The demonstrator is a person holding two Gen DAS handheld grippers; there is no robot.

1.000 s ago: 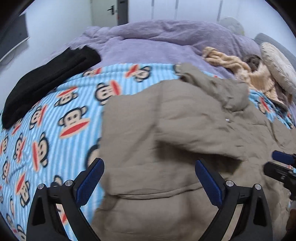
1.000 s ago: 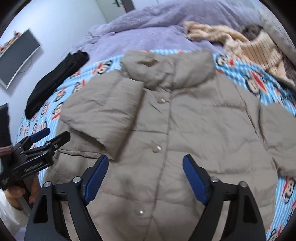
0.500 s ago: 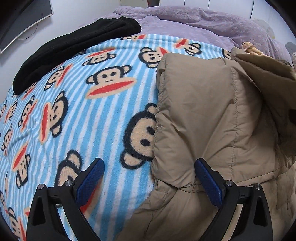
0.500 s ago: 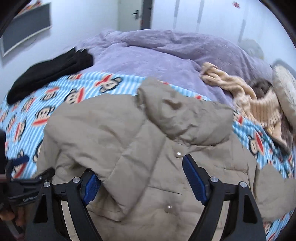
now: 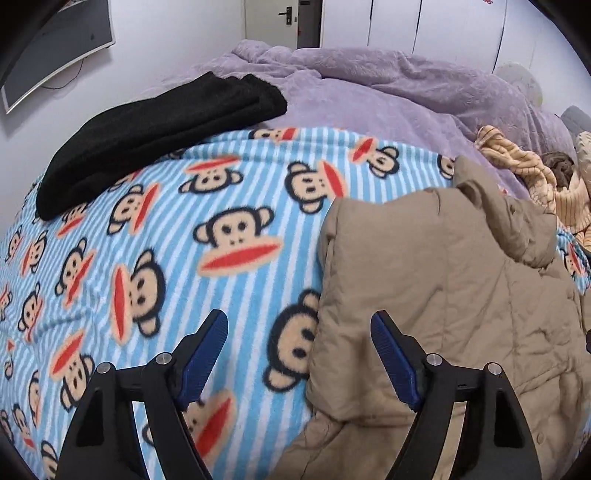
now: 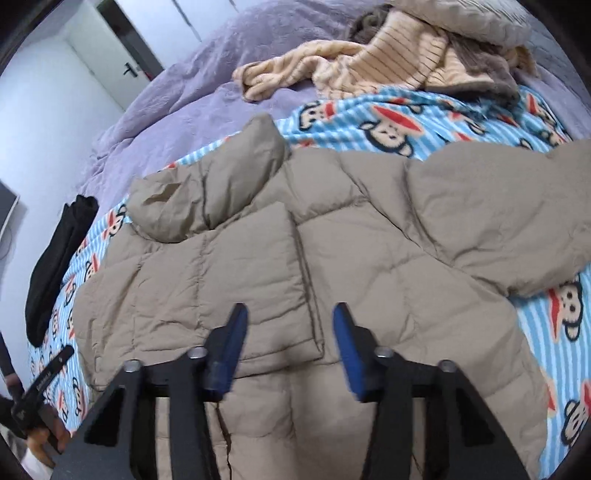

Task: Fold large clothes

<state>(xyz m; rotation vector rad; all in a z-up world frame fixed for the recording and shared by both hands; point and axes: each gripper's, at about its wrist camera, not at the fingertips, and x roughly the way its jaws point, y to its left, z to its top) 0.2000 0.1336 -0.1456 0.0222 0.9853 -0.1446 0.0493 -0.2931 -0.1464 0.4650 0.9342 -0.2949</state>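
A tan puffer jacket point(image 6: 332, 266) lies spread on the monkey-print blanket point(image 5: 166, 258). One sleeve point(image 6: 236, 288) is folded across its front; the other sleeve point(image 6: 509, 221) stretches out to the right. In the left wrist view the jacket point(image 5: 436, 295) fills the right half. My left gripper point(image 5: 299, 354) hangs open over the jacket's left edge and the blanket, holding nothing. My right gripper point(image 6: 290, 347) is open above the cuff of the folded sleeve, with nothing between its fingers. The left gripper point(image 6: 44, 384) also shows at the right wrist view's lower left, held by a hand.
A black folded garment point(image 5: 155, 129) lies at the blanket's far left. A purple duvet point(image 5: 369, 92) covers the bed's far side, with a striped beige garment point(image 6: 369, 62) on it. A door point(image 5: 284, 18) and a wall monitor point(image 5: 55, 48) stand behind.
The left gripper has pulled back and up from the jacket's edge, showing more blanket. The right gripper has swung right over the jacket, now above the folded sleeve's cuff. Both stay open.
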